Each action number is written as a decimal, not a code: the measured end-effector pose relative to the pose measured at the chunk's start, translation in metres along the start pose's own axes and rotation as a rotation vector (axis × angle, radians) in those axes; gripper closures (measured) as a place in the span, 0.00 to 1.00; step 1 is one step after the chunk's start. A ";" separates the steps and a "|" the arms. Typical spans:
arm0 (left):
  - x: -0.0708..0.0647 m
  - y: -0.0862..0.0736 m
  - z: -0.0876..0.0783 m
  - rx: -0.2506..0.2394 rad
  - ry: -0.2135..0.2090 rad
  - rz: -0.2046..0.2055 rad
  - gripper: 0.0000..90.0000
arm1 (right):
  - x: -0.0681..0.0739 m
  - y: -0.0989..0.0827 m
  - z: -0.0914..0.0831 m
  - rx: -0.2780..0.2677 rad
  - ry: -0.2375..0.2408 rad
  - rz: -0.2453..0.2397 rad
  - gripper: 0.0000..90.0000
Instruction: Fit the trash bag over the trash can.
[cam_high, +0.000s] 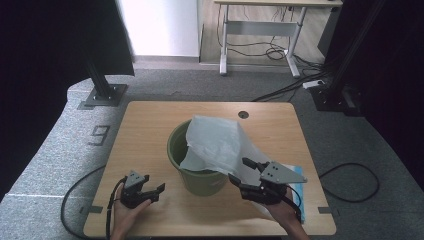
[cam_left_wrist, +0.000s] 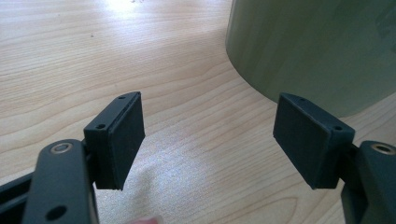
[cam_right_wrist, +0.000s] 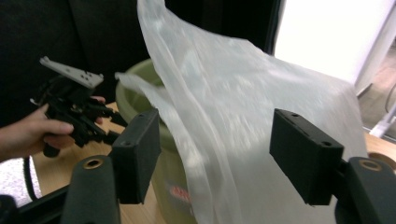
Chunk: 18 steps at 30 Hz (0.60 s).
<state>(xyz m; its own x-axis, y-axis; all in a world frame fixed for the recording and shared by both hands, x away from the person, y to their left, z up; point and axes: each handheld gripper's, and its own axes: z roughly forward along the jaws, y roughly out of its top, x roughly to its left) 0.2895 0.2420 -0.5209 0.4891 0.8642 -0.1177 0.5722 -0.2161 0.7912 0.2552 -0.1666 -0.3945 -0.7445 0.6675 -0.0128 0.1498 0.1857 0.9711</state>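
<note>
From above, a green bucket (cam_high: 196, 161) stands mid-counter (cam_high: 150, 125) with a thin white bag (cam_high: 220, 142) draped over its rim and spilling toward the right. The left gripper (cam_high: 152, 191) rests low at the near left, jaws apart and empty, just beside the bucket. The right gripper (cam_high: 246, 170) sits at the bag's near edge, jaws spread. In the left gripper view, the jaws stand wide over bare wood, the bucket (cam_left_wrist: 317, 46) wall just ahead, untouched. In the right gripper view, the jaws stand wide with the bag (cam_right_wrist: 233, 116) hanging between them, the pads not pressing it; the bucket (cam_right_wrist: 173, 182) shows behind.
</note>
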 end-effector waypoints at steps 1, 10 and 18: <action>0.000 0.000 0.000 0.001 0.000 0.001 0.27 | 0.000 -0.005 -0.001 0.005 0.000 0.000 0.34; -0.001 0.001 0.000 -0.009 -0.030 -0.021 0.27 | -0.002 -0.063 -0.002 0.074 -0.095 0.019 0.31; -0.004 0.002 0.001 -0.005 -0.034 -0.016 0.28 | -0.011 -0.090 0.002 0.126 -0.172 0.043 0.37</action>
<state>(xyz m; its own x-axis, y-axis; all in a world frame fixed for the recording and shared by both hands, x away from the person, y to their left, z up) 0.2891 0.2380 -0.5193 0.5021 0.8516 -0.1504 0.5770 -0.2003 0.7918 0.2517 -0.1891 -0.4819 -0.6151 0.7881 -0.0233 0.2672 0.2362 0.9343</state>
